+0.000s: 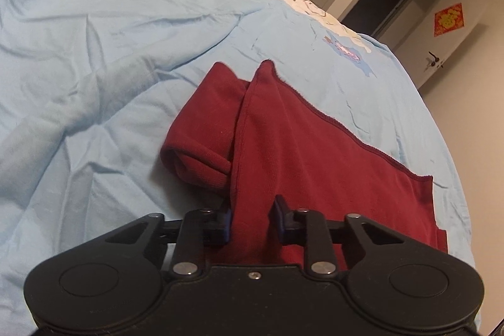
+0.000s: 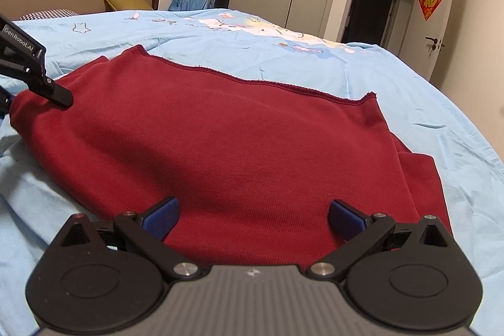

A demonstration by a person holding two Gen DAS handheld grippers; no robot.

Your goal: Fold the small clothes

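On the left side of the garment (image 2: 204, 140), the left gripper (image 1: 252, 218) has its two blue-padded fingers drawn in around a raised ridge of dark red cloth, with only a narrow gap between them, and that gap is filled by the fabric; it looks pinched, though whether the pads truly bite cannot be settled from the left wrist view. That gripper also shows at the left edge of the right wrist view (image 2: 60, 95), its black fingertip touching the garment's left end. The garment lies on the light blue bedcover (image 1: 94, 52), its long axis running left to right across the right wrist view, with a stitched hem (image 2: 252, 82) along the far edge and a second layer peeking out at the right end. A rolled lump of the same cloth (image 1: 201, 147) sits just left of the pinched ridge.

Further right, the right gripper (image 2: 252, 219) hangs over the near edge of the garment with its fingers spread wide and nothing between them; the cloth lies straight ahead of and under it.

Judging from this, the coming fold turns on the left end being nearer the left gripper and carried along the long axis toward the right.

Hidden: the near edge of the garment under both gripper bodies, and what the folded layers cover.
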